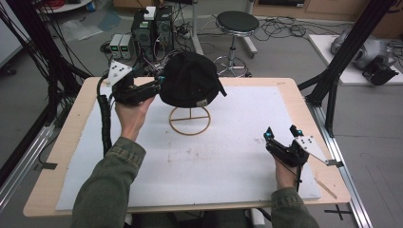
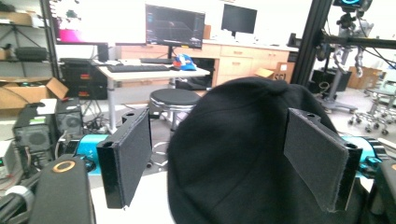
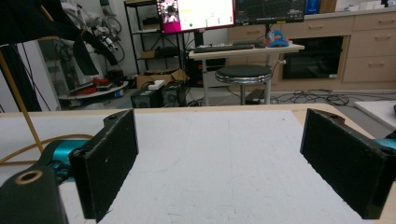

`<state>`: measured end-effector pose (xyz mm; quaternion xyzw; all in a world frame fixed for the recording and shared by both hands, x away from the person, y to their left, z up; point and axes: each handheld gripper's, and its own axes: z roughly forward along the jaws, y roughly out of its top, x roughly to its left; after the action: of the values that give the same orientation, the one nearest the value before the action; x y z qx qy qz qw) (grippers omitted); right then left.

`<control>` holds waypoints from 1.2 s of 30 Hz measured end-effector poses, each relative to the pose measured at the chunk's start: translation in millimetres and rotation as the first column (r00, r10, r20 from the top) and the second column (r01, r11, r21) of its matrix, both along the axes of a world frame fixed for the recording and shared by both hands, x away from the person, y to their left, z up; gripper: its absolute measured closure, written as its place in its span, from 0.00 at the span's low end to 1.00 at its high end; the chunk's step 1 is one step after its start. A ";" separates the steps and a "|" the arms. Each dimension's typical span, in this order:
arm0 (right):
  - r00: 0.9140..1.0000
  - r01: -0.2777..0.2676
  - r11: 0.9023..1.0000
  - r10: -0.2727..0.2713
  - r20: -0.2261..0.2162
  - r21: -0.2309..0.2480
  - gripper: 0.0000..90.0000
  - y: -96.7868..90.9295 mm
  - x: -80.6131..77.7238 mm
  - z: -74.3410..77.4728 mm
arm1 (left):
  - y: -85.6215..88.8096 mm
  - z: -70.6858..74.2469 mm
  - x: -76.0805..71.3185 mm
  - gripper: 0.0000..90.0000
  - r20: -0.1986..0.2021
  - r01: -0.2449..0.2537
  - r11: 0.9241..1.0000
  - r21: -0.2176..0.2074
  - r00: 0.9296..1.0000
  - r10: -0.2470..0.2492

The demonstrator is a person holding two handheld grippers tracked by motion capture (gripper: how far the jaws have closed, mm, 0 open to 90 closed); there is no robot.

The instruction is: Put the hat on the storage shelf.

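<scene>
A black cap [image 1: 190,78] sits on a thin wooden ring stand [image 1: 189,124] at the back middle of the table. My left gripper [image 1: 160,81] is level at the cap's left side. In the left gripper view the cap [image 2: 233,154] bulges between the jaws of the left gripper [image 2: 224,140]. The right pad [image 2: 317,158] lies against the cloth, while the left pad [image 2: 130,154] stands apart from it. My right gripper [image 1: 281,132] rests at the table's right, open and with nothing between its jaws [image 3: 219,158]. The stand's rod [image 3: 14,93] shows at its left.
A white mat [image 1: 214,161] covers the wooden tabletop. Beyond the far edge stand a round stool [image 1: 236,23] and computer boxes [image 1: 152,28] with cables on the floor. A black frame post [image 1: 342,52] slants past the table's right rear corner.
</scene>
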<state>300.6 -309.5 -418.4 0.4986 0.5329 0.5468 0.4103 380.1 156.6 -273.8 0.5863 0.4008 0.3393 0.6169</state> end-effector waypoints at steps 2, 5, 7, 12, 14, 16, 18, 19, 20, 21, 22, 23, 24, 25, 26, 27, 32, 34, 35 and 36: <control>1.000 -0.001 1.000 0.001 -0.001 -0.001 0.12 -0.5 0.2 -0.1 | 10.3 0.5 -4.1 0.27 0.005 -0.022 1.000 -0.005 1.000 0.022; 1.000 -0.002 1.000 0.002 -0.003 -0.002 0.12 -0.1 0.4 -0.3 | 26.4 0.6 -10.2 0.27 0.011 -0.053 0.998 -0.021 0.999 0.053; 1.000 -0.005 1.000 0.005 -0.006 -0.005 0.12 0.6 0.4 -0.5 | 37.2 0.5 -14.1 0.27 0.013 -0.071 0.997 -0.028 0.997 0.072; 1.000 -0.004 1.000 0.004 -0.010 0.006 0.12 0.3 0.5 -0.9 | 62.7 -2.4 -23.7 0.27 0.018 -0.119 0.992 -0.049 0.993 0.120; 1.000 -0.002 1.000 0.002 -0.008 0.009 0.12 -0.2 0.5 -0.9 | 72.5 -4.8 -27.4 0.26 0.015 -0.138 0.989 -0.059 0.990 0.139; 1.000 0.000 1.000 0.000 -0.010 0.007 0.12 -0.4 0.7 -0.9 | 81.5 -8.1 -31.3 0.26 0.012 -0.160 0.984 -0.077 0.987 0.162; 1.000 -0.002 1.000 0.002 -0.012 0.010 0.12 0.0 1.0 -1.1 | 89.6 -12.5 -35.8 0.26 0.010 -0.169 0.981 -0.098 0.985 0.170; 1.000 -0.002 1.000 0.002 -0.012 0.010 0.12 0.0 1.0 -1.1 | 92.8 -14.8 -37.7 0.26 0.010 -0.174 0.980 -0.098 0.984 0.176; 1.000 -0.003 1.000 0.003 -0.012 0.004 0.12 0.0 1.2 -1.2 | 95.3 -16.8 -39.6 0.26 0.009 -0.181 0.978 -0.101 0.983 0.183; 1.000 -0.003 1.000 0.003 -0.012 0.003 0.12 0.0 1.2 -1.2 | 97.2 -18.2 -40.8 0.26 0.008 -0.186 0.977 -0.103 0.982 0.188; 1.000 -0.004 1.000 0.004 -0.011 0.003 0.12 0.1 1.1 -1.2 | 102.4 -21.8 -43.4 0.26 0.004 -0.197 0.974 -0.115 0.980 0.199; 1.000 -0.004 1.000 0.004 -0.011 0.003 0.12 0.1 1.1 -1.2 | 102.4 -21.8 -43.4 0.25 0.004 -0.197 0.974 -0.115 0.980 0.199; 1.000 -0.002 1.000 0.002 -0.012 0.006 0.12 0.4 0.8 -1.2 | 104.4 -23.1 -44.1 0.25 0.002 -0.200 0.973 -0.119 0.980 0.201; 1.000 -0.001 1.000 0.001 -0.013 0.006 0.12 0.3 0.5 -1.0 | 105.7 -24.3 -44.5 0.25 -0.001 -0.199 0.971 -0.130 0.980 0.201; 1.000 -0.001 1.000 0.001 -0.013 0.006 0.12 0.3 0.5 -1.0 | 107.3 -25.3 -45.1 0.25 -0.005 -0.199 0.971 -0.131 0.980 0.200; 1.000 0.002 1.000 -0.002 -0.013 0.008 0.12 0.1 0.5 -1.0 | 108.0 -26.3 -45.7 0.25 -0.006 -0.203 0.971 -0.127 0.979 0.204; 1.000 0.001 1.000 -0.001 -0.013 0.008 0.12 0.2 0.7 -1.1 | 108.8 -34.7 -52.8 0.24 -0.002 -0.218 0.970 -0.108 0.976 0.219; 1.000 0.003 1.000 -0.002 -0.014 0.013 0.12 0.3 0.5 -1.0 | 108.6 -41.6 -57.9 0.23 0.006 -0.230 0.968 -0.102 0.973 0.232; 1.000 0.002 1.000 -0.002 -0.013 0.012 0.12 -0.1 0.6 -1.0 | 108.8 -45.8 -60.3 0.23 0.015 -0.240 0.966 -0.100 0.970 0.242; 1.000 0.004 1.000 -0.004 -0.013 0.012 0.12 -0.1 0.6 -1.1 | 109.2 -49.8 -62.6 0.23 0.019 -0.252 0.963 -0.098 0.967 0.255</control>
<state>301.2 -309.6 -419.5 0.5058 0.5311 0.5461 0.4049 317.6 265.8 -323.7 0.4949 0.4784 0.4051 0.6017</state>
